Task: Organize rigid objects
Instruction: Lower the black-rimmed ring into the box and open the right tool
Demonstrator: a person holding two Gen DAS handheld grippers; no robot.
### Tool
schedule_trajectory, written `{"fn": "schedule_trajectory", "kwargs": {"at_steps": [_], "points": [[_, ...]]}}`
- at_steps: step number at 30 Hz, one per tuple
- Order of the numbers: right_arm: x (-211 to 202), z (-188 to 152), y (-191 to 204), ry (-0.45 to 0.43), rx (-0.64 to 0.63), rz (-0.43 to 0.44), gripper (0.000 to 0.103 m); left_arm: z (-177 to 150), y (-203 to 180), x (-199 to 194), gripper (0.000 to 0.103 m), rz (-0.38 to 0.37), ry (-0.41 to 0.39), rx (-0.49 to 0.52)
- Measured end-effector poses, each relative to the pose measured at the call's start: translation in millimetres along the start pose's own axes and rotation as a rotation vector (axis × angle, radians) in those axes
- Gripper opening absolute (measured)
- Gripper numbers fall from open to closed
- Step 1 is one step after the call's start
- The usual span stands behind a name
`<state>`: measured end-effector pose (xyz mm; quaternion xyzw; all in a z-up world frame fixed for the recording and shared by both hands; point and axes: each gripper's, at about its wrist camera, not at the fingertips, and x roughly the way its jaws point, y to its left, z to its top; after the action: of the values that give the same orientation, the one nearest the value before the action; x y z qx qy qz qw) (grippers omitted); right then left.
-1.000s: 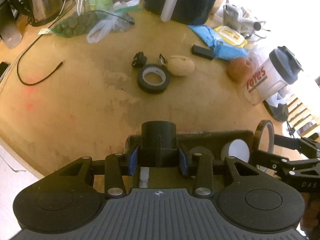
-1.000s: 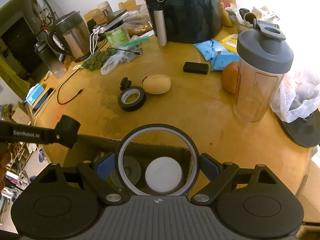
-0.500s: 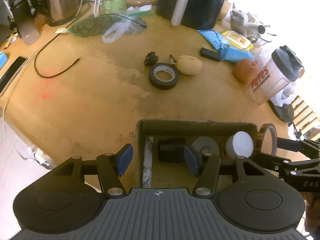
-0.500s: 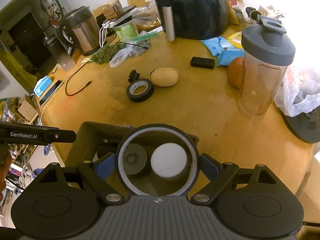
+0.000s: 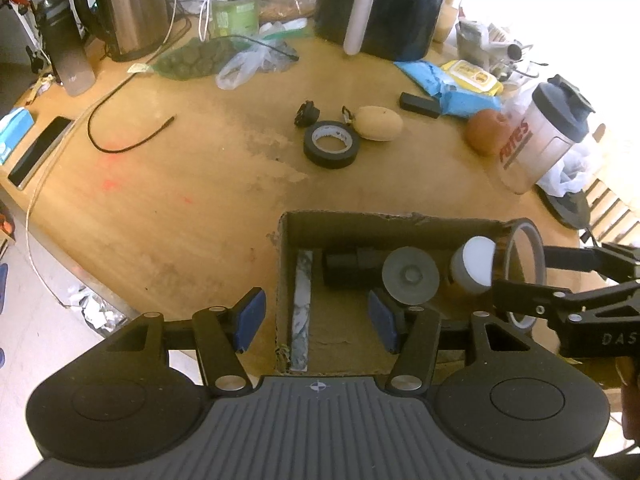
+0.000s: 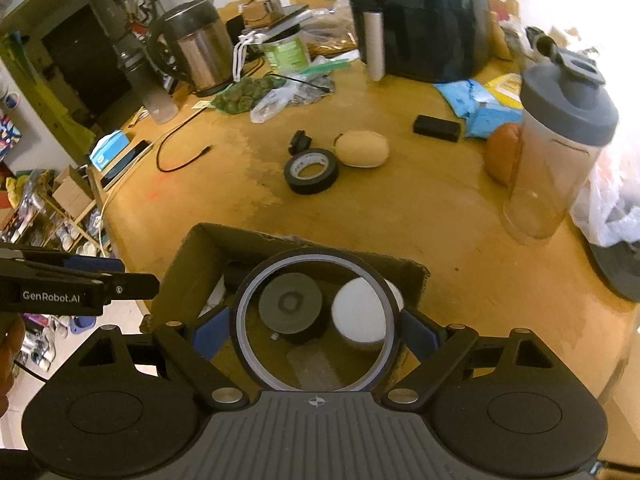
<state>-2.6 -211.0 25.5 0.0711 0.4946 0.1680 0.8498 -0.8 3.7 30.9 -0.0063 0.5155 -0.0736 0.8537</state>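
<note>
Left gripper (image 5: 316, 324) straddles box (image 5: 384, 220) wall — table (image 5: 168, 208) edge close.

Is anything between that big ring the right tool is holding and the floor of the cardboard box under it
Partly. The right tool holds the ring upright over the cardboard box. Below it already sit a grey disc and a white-topped jar. Only the near floor looks bare.

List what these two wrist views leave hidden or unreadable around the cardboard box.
- Cardboard box, near wall: both views, covered by the tongs' bodies.
- Black cylinder: right wrist view, mostly behind the ring held in the right tongs.
- Shaker bottle lettering: left wrist view, partly washed out by glare.
- Black block: too small to identify.
</note>
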Motion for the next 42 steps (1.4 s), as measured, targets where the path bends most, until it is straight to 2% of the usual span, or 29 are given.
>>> {"fn": "schedule_trajectory", "kwargs": {"at_steps": [4,6,10,24,27,28,29,31,42], "points": [[1.6,2.0,8.4,-0.018,-0.036,0.007,0.092,-4.7,0.9,-4.5,0.056,0.006,-0.014,-0.022],[3.8,2.6,12.2,-0.016,-0.055,-0.009,0.098,-6.6,2.4,-6.7,0.056,0.004,-0.018,-0.04],[7.9,2.5,17.8,0.002,-0.078,-0.012,0.103,-9.8,5.0,-9.6,0.056,0.014,-0.021,-0.058],[11.0,5.3,18.1,0.014,-0.086,0.01,0.103,-13.0,9.1,-14.1,0.056,0.03,-0.037,-0.105],[12.3,6.7,17.8,0.012,-0.086,0.011,0.103,-11.6,10.4,-14.2,0.058,0.025,-0.045,-0.115],[12.6,6.6,17.6,0.012,-0.083,0.012,0.103,-11.0,10.6,-13.6,0.061,0.027,-0.046,-0.116],[13.2,6.9,17.1,0.013,-0.078,0.013,0.103,-10.4,10.9,-12.7,0.069,0.028,-0.044,-0.117],[14.0,7.3,15.8,0.019,-0.07,0.016,0.103,-9.6,11.4,-11.6,0.073,0.028,-0.049,-0.124],[20.1,16.4,5.2,0.019,-0.028,-0.032,0.103,14.5,9.5,4.2,0.073,0.021,-0.061,-0.043]]}}
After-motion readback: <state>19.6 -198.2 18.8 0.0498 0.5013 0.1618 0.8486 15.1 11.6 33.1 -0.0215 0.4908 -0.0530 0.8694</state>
